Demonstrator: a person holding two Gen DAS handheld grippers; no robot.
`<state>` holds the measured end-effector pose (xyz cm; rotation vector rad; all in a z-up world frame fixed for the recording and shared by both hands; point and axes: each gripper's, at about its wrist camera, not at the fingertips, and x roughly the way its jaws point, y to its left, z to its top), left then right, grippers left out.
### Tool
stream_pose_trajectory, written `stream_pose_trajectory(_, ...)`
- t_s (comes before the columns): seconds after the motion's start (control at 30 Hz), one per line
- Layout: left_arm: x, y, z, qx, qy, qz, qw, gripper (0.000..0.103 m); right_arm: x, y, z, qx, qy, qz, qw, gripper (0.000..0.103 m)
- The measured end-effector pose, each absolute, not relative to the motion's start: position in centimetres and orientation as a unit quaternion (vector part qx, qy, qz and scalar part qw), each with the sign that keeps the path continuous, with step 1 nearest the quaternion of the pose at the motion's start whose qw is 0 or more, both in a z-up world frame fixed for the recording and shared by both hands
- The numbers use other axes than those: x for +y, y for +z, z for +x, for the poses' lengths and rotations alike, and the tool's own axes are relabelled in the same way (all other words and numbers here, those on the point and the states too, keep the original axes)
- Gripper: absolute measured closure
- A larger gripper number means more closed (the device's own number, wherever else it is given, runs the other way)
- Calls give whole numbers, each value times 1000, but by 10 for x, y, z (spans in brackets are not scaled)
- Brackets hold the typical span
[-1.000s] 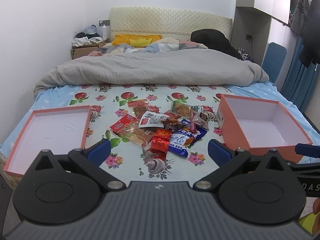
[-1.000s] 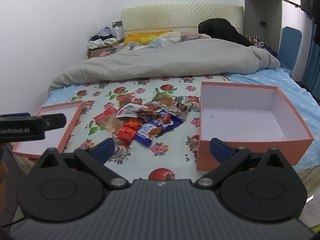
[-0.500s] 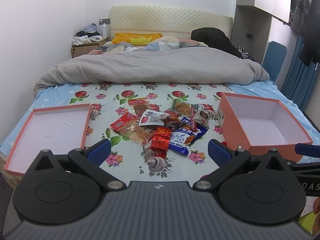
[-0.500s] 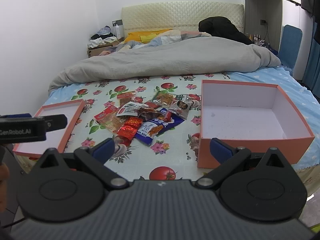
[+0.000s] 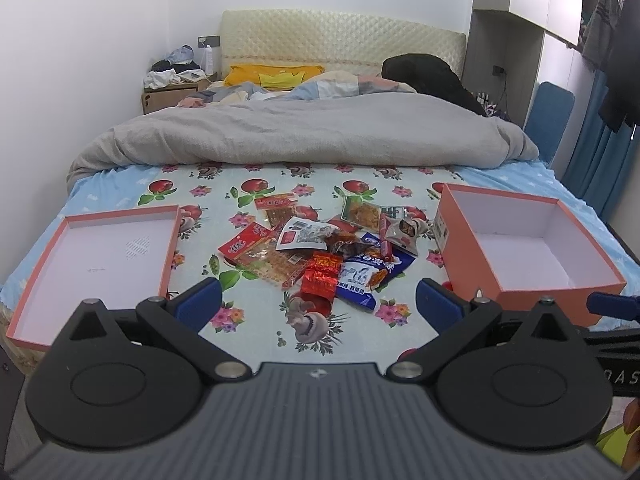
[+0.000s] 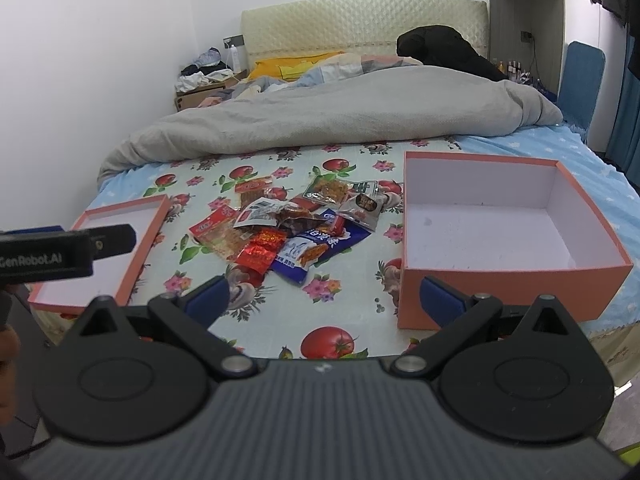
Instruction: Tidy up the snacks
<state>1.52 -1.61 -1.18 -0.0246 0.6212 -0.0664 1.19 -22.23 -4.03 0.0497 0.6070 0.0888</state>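
A heap of several snack packets (image 5: 320, 250) (image 6: 288, 232) lies on the flowered sheet in the middle of the bed's foot end, among them a blue bag (image 5: 366, 276) and a shiny red packet (image 5: 320, 278). An empty deep orange box (image 5: 520, 248) (image 6: 508, 232) stands right of the heap. Left of the heap lies its shallow orange lid (image 5: 96, 260) (image 6: 104, 248), inside up. My left gripper (image 5: 318, 300) is open, held short of the heap with nothing between its fingers. My right gripper (image 6: 324, 300) is open too, near the box's front left corner.
A grey duvet (image 5: 304, 132) covers the far half of the bed. A white wall runs along the left, and a blue chair (image 5: 550, 120) and hanging clothes stand at the right. The left gripper's body (image 6: 60, 252) shows at the left edge of the right wrist view.
Both grippers have drawn back slightly and tilted, so the heap and boxes sit a little farther away. Nothing on the bed has moved.
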Motion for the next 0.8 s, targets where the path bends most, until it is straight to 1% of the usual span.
stream_pose_trajectory(0.8, -12, -24, 26, 332, -28, -21, 943, 0, -229, -55, 12, 324, 56, 58, 943, 0)
